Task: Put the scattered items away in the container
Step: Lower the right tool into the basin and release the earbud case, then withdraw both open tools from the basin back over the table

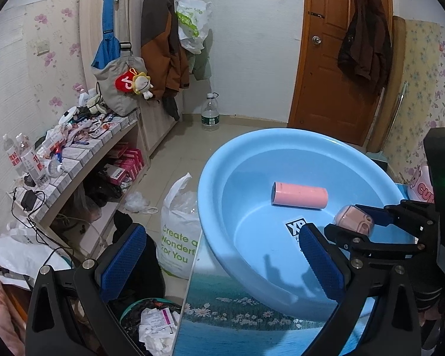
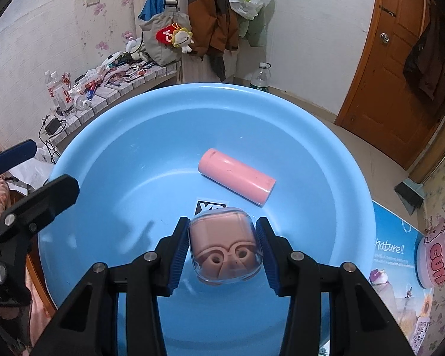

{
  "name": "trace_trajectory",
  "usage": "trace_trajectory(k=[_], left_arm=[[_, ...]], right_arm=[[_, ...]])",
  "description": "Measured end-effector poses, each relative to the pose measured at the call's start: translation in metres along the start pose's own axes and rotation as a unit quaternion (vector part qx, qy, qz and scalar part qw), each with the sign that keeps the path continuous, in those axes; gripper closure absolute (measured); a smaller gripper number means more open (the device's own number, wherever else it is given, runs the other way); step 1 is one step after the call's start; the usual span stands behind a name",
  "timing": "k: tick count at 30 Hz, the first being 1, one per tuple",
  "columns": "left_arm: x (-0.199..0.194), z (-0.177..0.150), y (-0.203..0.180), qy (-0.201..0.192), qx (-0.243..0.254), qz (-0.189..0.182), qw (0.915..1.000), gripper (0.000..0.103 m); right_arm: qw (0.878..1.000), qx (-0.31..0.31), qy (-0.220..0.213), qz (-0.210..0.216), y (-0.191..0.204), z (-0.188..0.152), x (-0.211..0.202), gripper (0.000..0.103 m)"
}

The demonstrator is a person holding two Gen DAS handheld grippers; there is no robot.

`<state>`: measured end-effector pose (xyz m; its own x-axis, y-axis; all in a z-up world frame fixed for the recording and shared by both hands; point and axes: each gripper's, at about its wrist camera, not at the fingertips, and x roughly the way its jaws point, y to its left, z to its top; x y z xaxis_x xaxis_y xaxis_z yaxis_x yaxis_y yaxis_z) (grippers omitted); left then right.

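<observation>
A light blue basin (image 2: 103,124) stands on the table, with a pink cylinder (image 2: 237,181) lying on its side in the bottom. My right gripper (image 2: 222,249) is shut on a pink earbud case in a clear cover (image 2: 225,246), holding it over the near part of the basin's bottom. The left wrist view shows the same case (image 1: 353,218) at the right, above the basin (image 1: 213,207), and the cylinder (image 1: 299,197) beyond it. My left gripper (image 1: 222,264) stands wide open and holds nothing, with the basin's near left rim between its fingers. It also shows at the right wrist view's left edge (image 2: 35,175).
A pink round tin (image 2: 436,255) sits on the table right of the basin. The table top (image 1: 252,311) has a landscape print and the basin overhangs its left edge. Below on the floor are a white bag (image 1: 178,228) and a waste bin (image 1: 151,320). A cluttered shelf (image 1: 74,154) lines the left wall.
</observation>
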<state>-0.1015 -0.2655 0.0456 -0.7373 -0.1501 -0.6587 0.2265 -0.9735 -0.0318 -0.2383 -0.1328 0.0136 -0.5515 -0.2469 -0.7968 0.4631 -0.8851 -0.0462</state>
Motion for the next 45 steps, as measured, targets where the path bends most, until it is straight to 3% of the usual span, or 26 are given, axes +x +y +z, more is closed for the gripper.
trace_trajectory(k=[13,17,29,34,45], left_arm=[[-0.002,0.001,0.005,0.001,-0.004,-0.001,1.0000,0.000],[-0.002,0.001,0.006,0.000,-0.004,-0.001,1.0000,0.000],[-0.008,0.000,0.008,-0.001,-0.004,0.003,1.0000,0.000],[-0.017,-0.002,0.005,-0.006,-0.007,0.005,0.9999,0.000],[-0.054,-0.007,-0.028,-0.029,0.010,-0.003,0.9995,0.000]], right_arm=[[1.000,-0.012,0.018,-0.004,-0.001,0.003,-0.009,0.056],[1.000,-0.006,-0.002,0.012,-0.003,0.005,-0.023,0.028],[1.000,0.008,-0.014,0.018,-0.014,0.003,-0.034,0.028],[0.997,0.036,-0.059,0.019,-0.018,-0.007,-0.064,0.028],[0.983,0.050,-0.172,-0.047,-0.037,-0.038,-0.159,0.028]])
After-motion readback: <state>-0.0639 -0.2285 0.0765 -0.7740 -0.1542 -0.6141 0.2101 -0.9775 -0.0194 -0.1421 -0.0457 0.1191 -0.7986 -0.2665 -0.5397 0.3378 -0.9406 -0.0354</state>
